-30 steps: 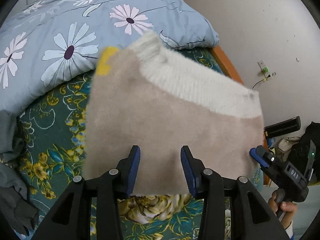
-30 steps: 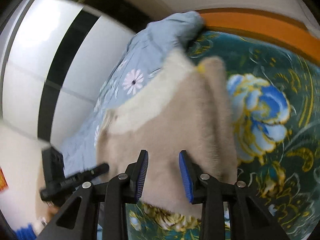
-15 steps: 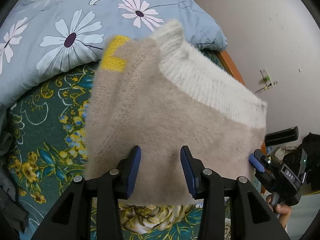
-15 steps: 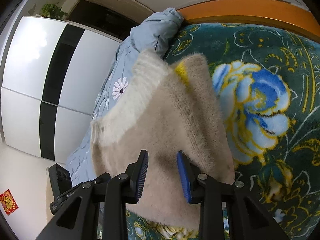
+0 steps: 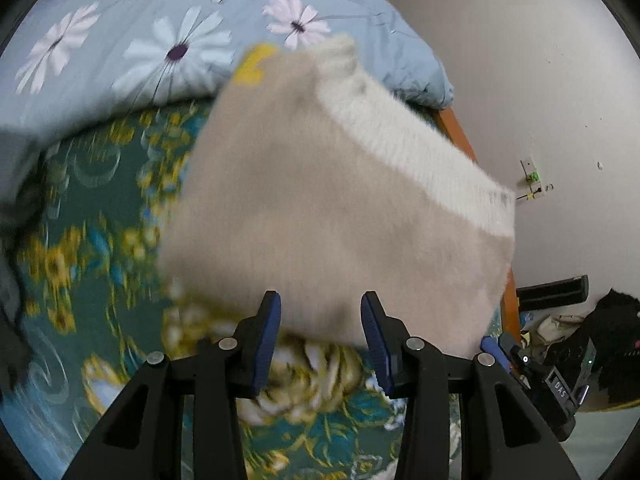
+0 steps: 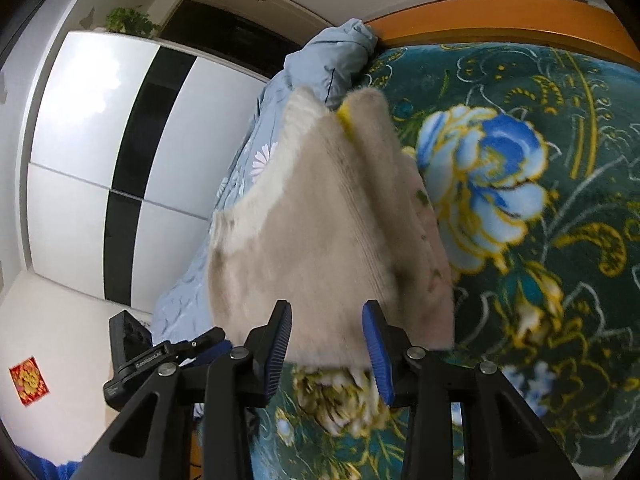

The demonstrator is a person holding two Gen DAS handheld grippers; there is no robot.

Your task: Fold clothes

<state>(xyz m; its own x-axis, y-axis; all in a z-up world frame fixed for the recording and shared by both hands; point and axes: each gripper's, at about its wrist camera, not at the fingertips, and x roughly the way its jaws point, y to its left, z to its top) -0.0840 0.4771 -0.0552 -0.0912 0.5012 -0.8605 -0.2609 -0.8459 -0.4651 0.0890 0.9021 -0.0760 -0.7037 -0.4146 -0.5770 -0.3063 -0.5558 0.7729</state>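
A folded beige fuzzy sweater with a white ribbed band and a yellow patch lies on the green floral blanket. My left gripper hovers at its near edge, jaws apart, and the edge shows between the blue pads without being pinched. In the right wrist view the same sweater runs away from my right gripper. Its jaws are opening and the sweater's near edge lies loose between them. Each gripper shows in the other's view: the right gripper, the left gripper.
A pale blue daisy quilt is bunched behind the sweater. The orange bed frame runs along the white wall with a socket. Dark clothing lies at the left edge. A black and white wardrobe stands beyond the bed.
Both grippers have drawn back, so the sweater's near edge now sits at the fingertips instead of deep between the fingers. The right jaws have spread slightly.
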